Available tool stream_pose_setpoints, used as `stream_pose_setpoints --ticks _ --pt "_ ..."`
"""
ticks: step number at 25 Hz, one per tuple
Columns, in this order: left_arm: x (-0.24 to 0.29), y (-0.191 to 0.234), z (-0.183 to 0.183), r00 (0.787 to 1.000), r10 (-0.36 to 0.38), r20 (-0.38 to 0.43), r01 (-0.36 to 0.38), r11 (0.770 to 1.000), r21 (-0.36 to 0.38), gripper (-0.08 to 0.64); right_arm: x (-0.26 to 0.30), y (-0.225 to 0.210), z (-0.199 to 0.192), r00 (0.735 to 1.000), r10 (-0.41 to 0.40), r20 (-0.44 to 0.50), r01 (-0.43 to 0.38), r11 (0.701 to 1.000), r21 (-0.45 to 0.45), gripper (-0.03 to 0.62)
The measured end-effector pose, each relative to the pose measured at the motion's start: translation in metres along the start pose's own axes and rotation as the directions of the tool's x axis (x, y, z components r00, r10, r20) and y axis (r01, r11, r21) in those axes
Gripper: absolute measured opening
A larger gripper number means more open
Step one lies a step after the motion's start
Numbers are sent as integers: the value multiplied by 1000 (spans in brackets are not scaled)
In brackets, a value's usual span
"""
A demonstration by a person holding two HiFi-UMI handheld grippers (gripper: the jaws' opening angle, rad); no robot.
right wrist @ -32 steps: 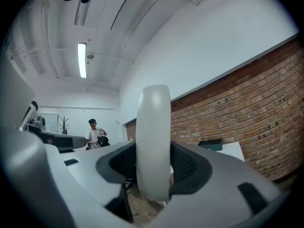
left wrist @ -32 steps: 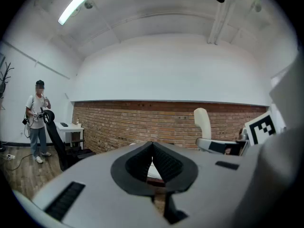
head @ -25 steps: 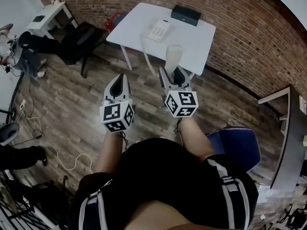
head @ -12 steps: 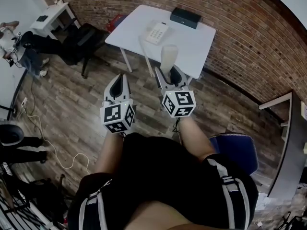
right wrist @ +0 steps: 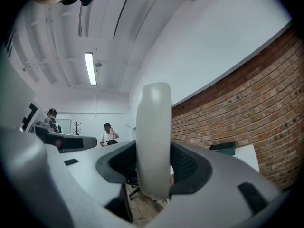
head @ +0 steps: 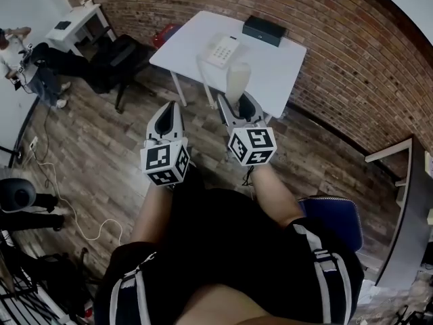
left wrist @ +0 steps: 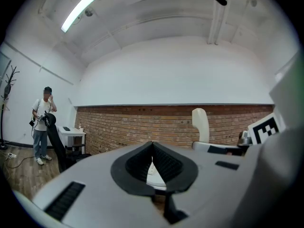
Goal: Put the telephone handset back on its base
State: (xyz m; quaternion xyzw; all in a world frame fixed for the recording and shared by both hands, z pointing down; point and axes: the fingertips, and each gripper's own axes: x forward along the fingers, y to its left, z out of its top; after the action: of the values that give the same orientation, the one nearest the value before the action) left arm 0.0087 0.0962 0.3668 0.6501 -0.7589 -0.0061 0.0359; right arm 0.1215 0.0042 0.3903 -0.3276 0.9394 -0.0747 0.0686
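Note:
The white telephone handset [head: 237, 81] stands upright between the jaws of my right gripper [head: 238, 107], which is shut on it. In the right gripper view the handset [right wrist: 153, 137] fills the middle, clamped on both sides. The white telephone base [head: 222, 51] with its keypad lies on the white table [head: 270, 66] ahead of the handset. A coiled cord [head: 206, 80] hangs from the base over the table's near edge. My left gripper [head: 166, 122] is to the left, over the wooden floor, its jaws closed with nothing held. The left gripper view also shows the handset [left wrist: 200, 125] at its right.
A black box [head: 264, 30] sits at the table's far edge by the brick wall. A dark office chair [head: 118, 56] stands left of the table. A small white desk [head: 74, 24] and a person [head: 30, 66] are at far left. A blue chair [head: 331, 219] is behind me, right.
The view has shifted slightly; both grippers and the handset sit a little closer to the table. The grip on the handset is unchanged.

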Motion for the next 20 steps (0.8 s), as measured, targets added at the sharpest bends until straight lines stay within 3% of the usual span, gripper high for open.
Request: stream_pose_setpoints --ticks 14,20 --pt "96 37 0 997 -75 35 74 997 26 3 83 -22 -12 1000 -19 9 19 999 -35 202" --pt "147 57 -18 995 -103 8 103 994 24 3 134 -39 -29 999 -34 -3 34 999 -34 202"
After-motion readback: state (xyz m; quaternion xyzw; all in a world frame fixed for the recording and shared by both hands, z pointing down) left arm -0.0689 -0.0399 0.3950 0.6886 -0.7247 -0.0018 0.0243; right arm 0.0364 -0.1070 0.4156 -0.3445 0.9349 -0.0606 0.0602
